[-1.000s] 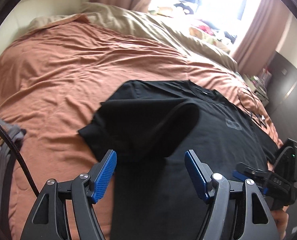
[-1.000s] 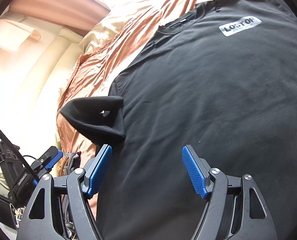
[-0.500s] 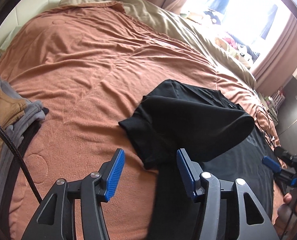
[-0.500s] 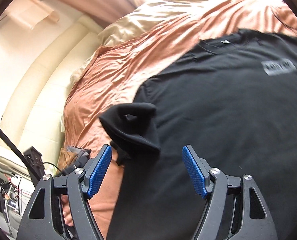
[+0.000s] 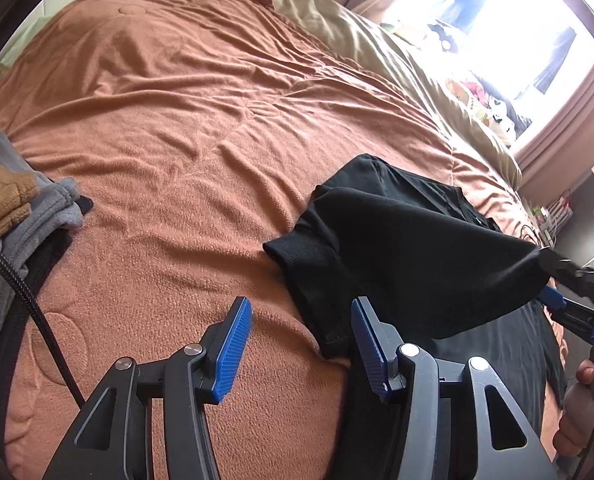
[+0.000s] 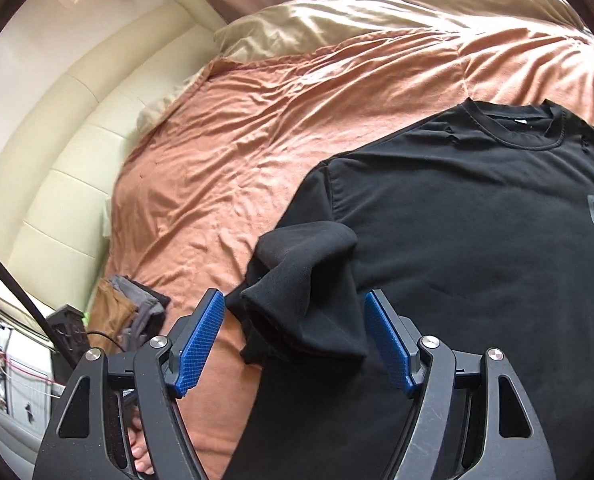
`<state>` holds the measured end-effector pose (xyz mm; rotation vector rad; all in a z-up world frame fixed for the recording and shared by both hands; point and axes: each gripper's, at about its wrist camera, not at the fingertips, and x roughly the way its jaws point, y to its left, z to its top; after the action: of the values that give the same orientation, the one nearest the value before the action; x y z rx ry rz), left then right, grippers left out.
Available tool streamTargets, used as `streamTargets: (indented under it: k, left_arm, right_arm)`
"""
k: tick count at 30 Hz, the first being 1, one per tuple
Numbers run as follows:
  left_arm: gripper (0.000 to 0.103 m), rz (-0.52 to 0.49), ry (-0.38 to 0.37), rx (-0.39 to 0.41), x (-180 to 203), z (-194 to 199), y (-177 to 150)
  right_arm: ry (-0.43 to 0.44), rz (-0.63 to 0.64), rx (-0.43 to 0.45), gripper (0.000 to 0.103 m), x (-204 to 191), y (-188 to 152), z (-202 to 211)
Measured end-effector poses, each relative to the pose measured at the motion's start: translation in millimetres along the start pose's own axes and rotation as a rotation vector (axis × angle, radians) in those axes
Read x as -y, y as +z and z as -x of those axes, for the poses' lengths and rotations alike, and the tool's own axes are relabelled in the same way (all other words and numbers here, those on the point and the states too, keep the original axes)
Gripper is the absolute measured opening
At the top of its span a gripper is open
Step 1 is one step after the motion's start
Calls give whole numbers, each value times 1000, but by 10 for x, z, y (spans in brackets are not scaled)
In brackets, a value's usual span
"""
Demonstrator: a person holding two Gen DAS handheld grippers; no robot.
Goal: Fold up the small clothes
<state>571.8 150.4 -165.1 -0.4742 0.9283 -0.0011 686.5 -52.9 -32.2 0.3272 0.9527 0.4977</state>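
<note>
Sleeve (image 6: 305,280) at the shirt's (image 6: 477,240) nine o'clock could flop back, since the right gripper (image 6: 293,340), jaws just closing around it, was not yet pinching, and the left gripper (image 5: 301,344), narrowing too, was empty.

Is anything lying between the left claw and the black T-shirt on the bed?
Nothing visible. The left claw, its jaws just closing on nothing, faces only orange blanket before the black T-shirt; the clothes pile lies off left.
</note>
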Motion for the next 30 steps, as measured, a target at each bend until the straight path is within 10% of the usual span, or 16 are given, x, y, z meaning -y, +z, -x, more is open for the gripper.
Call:
streamTargets:
  k: [3, 17, 22, 25, 27, 30]
  left_arm:
    - [54, 1, -3, -8, 9, -51, 7]
    - [54, -70, -21, -50, 376, -275, -33]
    - [54, -100, -24, -64, 512, -339, -56]
    - [54, -112, -24, -69, 551, -350, -77]
    - [54, -112, -28, -72, 564, -364, -85]
    - [54, -109, -33, -71, 569, -369, -89]
  right_arm:
    - [2, -46, 15, 11, 129, 16, -10]
    - [-48, -223, 105, 8, 965, -495, 331]
    - [-206, -288, 39, 10, 1240, -677, 294]
    - [-312, -301, 17, 32, 1291, -726, 290]
    - [-333, -295, 52, 68, 1259, -728, 371]
    - [-332, -243, 88, 69, 1128, -716, 487]
